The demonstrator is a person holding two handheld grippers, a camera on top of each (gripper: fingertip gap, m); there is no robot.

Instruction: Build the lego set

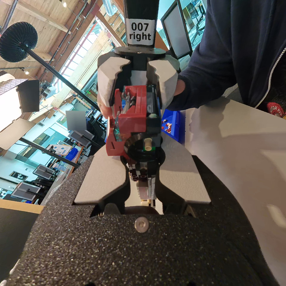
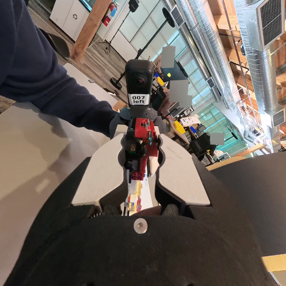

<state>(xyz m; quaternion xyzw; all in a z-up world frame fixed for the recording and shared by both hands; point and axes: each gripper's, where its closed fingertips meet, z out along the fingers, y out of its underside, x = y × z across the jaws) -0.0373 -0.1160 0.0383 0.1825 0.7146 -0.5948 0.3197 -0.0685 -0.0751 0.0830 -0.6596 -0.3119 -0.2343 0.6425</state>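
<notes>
A brick-built model (image 1: 133, 122) with a red body, a black wheel and a tan axle pin is held in the air between my two grippers, which face each other. My left gripper (image 1: 140, 153) is shut on its near end, with the grey pads against both sides. My right gripper (image 1: 137, 105) comes from the far side and clamps the red and black upper part. In the right wrist view my right gripper (image 2: 140, 139) is shut on the same model (image 2: 142, 136). The model's dark red, white and yellow bricks reach back between the fingers (image 2: 108, 162).
A blue bin (image 1: 174, 123) with small loose bricks stands on the white table (image 1: 232, 139) behind the model. A person's dark blue sleeve (image 1: 216, 69) reaches to the right gripper, and another sleeve (image 2: 46, 80) reaches to the left one. Light stands and desks are farther off. There is about 6 cm between the tips of the two grippers.
</notes>
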